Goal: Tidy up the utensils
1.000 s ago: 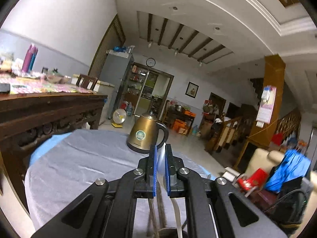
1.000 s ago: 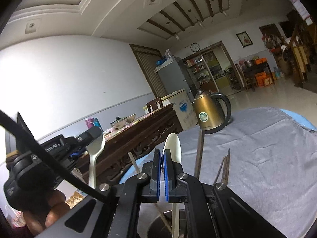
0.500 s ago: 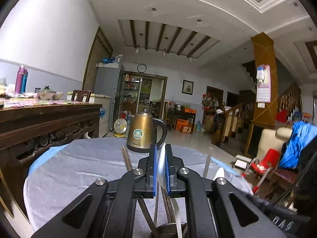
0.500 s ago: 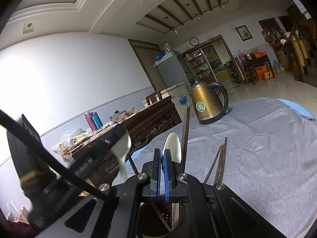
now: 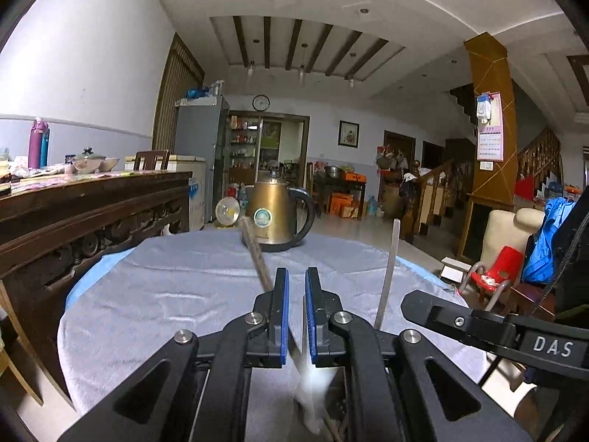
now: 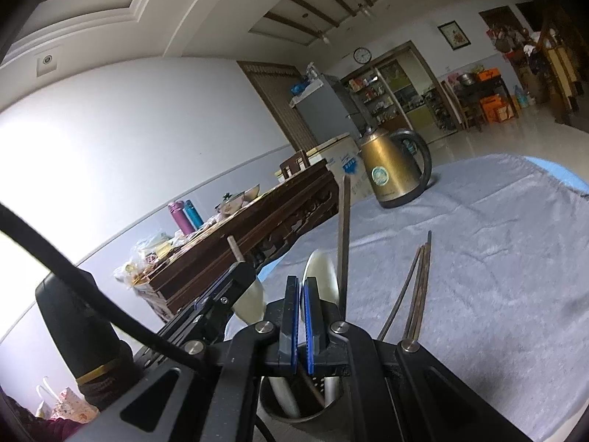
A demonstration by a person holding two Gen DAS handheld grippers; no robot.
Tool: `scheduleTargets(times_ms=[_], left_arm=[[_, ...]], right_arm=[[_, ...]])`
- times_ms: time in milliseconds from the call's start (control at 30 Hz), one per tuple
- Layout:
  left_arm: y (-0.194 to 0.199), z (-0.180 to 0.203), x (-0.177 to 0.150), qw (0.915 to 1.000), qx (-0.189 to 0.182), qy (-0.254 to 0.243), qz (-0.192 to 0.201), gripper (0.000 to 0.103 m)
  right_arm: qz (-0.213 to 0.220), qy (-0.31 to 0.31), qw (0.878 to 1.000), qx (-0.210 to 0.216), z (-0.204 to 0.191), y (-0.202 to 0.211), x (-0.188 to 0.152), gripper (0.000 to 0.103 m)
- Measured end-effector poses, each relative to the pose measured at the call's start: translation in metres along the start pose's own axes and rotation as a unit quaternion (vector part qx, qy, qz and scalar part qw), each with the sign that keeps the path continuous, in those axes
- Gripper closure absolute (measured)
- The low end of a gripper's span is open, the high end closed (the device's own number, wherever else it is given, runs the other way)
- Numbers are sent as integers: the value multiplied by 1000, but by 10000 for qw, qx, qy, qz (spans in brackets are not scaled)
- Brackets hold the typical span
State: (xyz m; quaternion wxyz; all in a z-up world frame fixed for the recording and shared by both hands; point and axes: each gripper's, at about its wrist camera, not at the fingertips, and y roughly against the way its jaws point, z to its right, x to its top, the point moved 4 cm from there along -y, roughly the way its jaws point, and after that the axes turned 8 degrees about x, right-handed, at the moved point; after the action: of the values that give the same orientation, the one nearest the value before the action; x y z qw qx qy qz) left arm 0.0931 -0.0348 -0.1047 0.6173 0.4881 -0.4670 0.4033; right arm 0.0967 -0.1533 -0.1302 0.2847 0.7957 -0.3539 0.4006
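Left wrist view: left gripper (image 5: 296,307) nearly closed, blue pads a narrow gap apart. A white spoon (image 5: 313,386) hangs blurred below the pads, handle running up between them; looks pinched there, though contact is hard to confirm. Likely held so the spoon goes handle-down into the holder under the gripper. Holder itself is almost fully hidden here. A brown chopstick (image 5: 257,254) slants up left of the pads, a pale stick (image 5: 388,269) stands to the right; both seem to rise from the holder. Right gripper's black body enters at right. Grey cloth (image 5: 165,294) covers the table; gold kettle (image 5: 274,217) at its far edge.

Right wrist view: right gripper (image 6: 302,316) closed, pads almost touching, gripping a second white spoon (image 6: 324,276) edge-on, bowl up above the pads. It hovers right over the dark round holder (image 6: 279,409), which sits on the cloth at the near edge and already contains white handles and chopsticks (image 6: 416,291) leaning out. Left gripper (image 6: 239,276) sits just beside, its spoon bowl (image 6: 250,302) showing pale, aimed at the same holder. Both spoons look smooth, glossy, probably ceramic or plastic: slippery, brittle if dropped.
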Motion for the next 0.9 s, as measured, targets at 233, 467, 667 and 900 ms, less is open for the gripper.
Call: scheduleTargets(times_ms=[233, 467, 667, 900], left_arm=[[19, -16, -2, 9995, -29, 54, -324, 47], [26, -19, 6, 9974, 427, -285, -505, 23], [30, -13, 8, 9895, 691, -747, -1023, 22], [33, -22, 9, 9810, 1074, -830, -1387, 21]], right_arm=[[-135, 2, 9999, -52, -3, 4, -4, 99], [75, -372, 9989, -284, 10, 22, 11, 79], [206, -461, 9974, -521, 11, 34, 16, 60], [302, -447, 9964, -651, 4, 46, 22, 60]])
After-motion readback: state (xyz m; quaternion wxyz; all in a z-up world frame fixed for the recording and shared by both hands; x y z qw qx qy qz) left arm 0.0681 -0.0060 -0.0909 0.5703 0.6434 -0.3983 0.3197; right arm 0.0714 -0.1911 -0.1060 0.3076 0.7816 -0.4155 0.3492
